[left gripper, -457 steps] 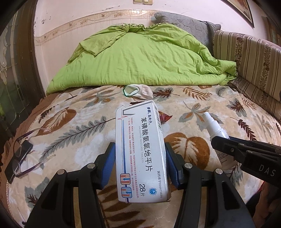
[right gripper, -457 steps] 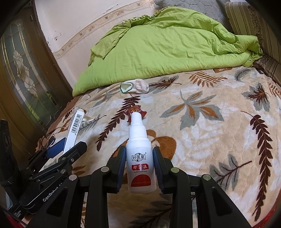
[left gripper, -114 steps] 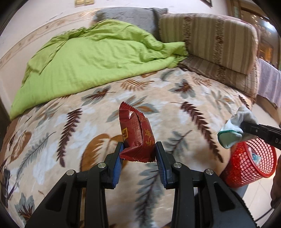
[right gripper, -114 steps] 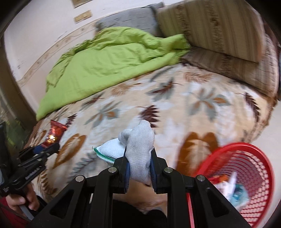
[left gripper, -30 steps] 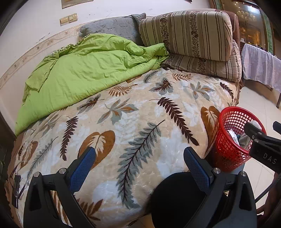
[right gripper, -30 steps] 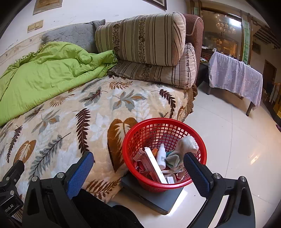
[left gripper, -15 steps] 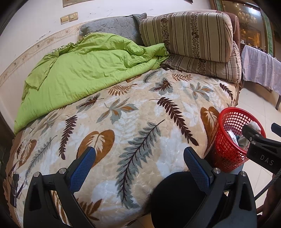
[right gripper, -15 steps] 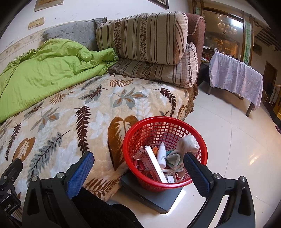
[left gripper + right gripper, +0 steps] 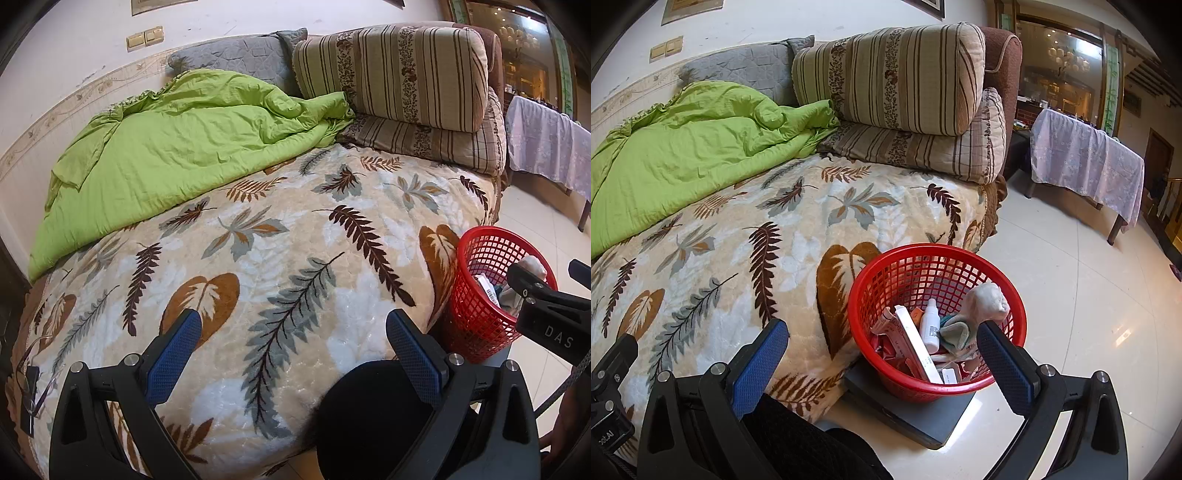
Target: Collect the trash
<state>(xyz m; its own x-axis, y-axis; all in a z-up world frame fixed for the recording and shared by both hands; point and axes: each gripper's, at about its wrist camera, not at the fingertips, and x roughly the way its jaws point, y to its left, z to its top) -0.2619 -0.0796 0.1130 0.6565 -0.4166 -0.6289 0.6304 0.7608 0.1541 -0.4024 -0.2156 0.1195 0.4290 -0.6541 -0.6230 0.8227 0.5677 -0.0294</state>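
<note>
The red basket stood on the tiled floor, on a dark flat slab, close against the bottom corner of the bed. All the trash in view lay inside it: a long white box slanted across the middle, a small white bottle just behind the box, a rolled pale sock with a green-edged one beside it toward the basket's right rim, and red wrappers at the bottom under the box.

The right claw hung just above the near side of the basket, its blue-padded fingers spread wide with nothing between them; one finger showed over the blanket to the left of the basket and the other over the basket's right rim. The left claw was to the left of the basket, over the near part of the bed, likewise spread wide and holding nothing. In the left wrist view the basket appeared at the right edge, partly behind the other claw's black body.

The leaf-patterned blanket to the left of the basket had a rumpled green quilt lying along its far side, with striped cushions stacked beyond the basket at the head of the bed. A person's dark-clothed leg showed at the near edge, left of the basket.
</note>
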